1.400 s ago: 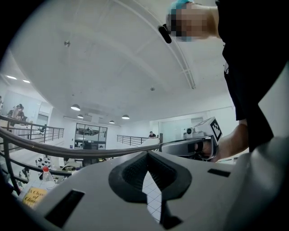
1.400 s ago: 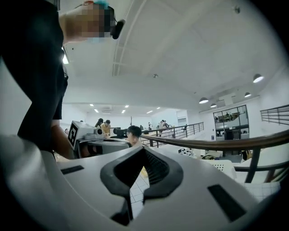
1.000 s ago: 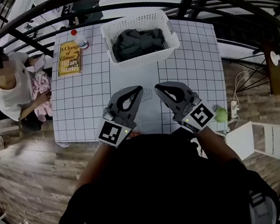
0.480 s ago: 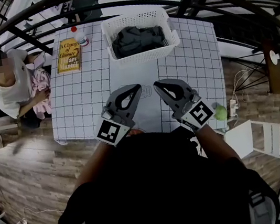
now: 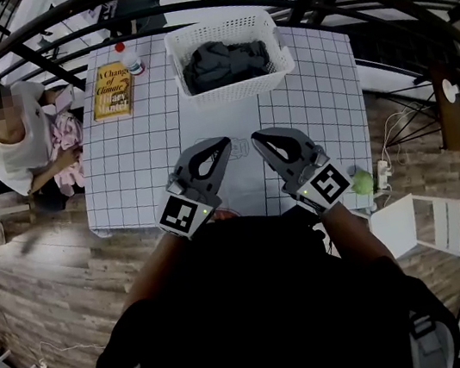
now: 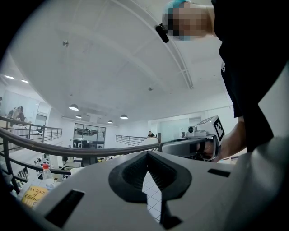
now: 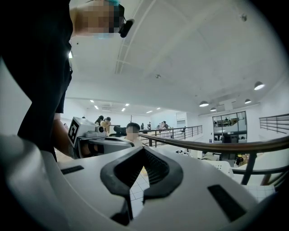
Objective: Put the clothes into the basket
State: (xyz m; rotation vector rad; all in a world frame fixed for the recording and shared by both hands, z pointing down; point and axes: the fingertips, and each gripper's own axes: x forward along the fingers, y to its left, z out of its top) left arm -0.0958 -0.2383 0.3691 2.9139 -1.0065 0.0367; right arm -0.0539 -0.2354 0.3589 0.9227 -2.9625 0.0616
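Clothes (image 5: 225,62) are a dark heap inside the basket (image 5: 237,91) at the table's (image 5: 140,167) far edge, right of middle. The heap's long axis follows the basket's length, roughly parallel to that edge. Left gripper (image 5: 224,143) and right gripper (image 5: 255,138) hover level over the near edge, tips toward each other, jaws pressed together, nothing pinched (probably idle, task looks done).

Black short-sleeved top (image 5: 259,305) worn. Grey shells, black-lined teardrop openings seen on left gripper (image 5: 222,146), right gripper (image 5: 258,139). Black-white square markers carried on each cube (image 5: 185,216).
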